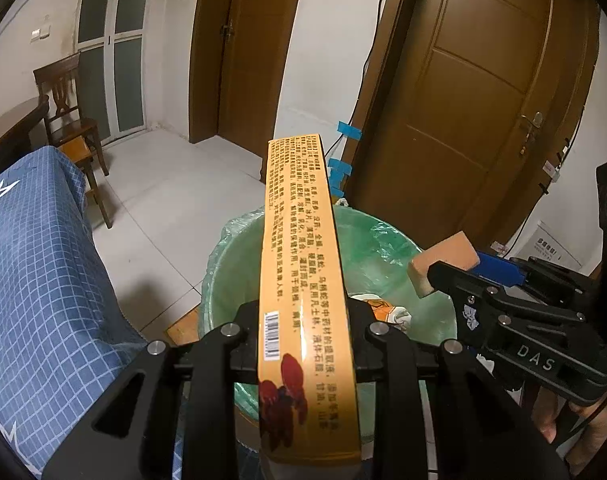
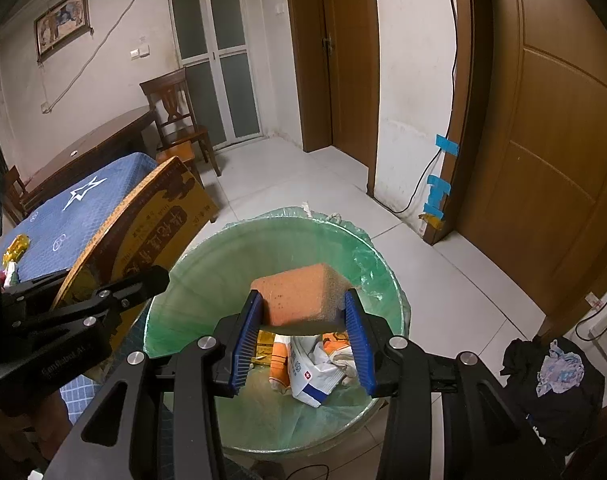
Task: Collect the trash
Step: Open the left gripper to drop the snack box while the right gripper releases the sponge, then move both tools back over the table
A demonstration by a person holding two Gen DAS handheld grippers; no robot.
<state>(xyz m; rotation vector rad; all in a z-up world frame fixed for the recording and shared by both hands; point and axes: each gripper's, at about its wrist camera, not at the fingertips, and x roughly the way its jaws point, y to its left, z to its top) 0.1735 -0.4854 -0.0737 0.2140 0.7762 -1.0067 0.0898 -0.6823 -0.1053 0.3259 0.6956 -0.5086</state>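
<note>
The left gripper point(image 1: 307, 344) is clamped on a flat yellow medicine box point(image 1: 303, 280), held edge-on above the 9 o'clock rim of the green-lined trash bin point(image 2: 207, 256). The right gripper point(image 2: 303, 332) pinches an orange sponge block point(image 2: 299, 296) between its blue pads point(image 2: 245, 340) over the bin's middle. Crumpled wrappers point(image 2: 311, 368) lie at the bin's bottom.
</note>
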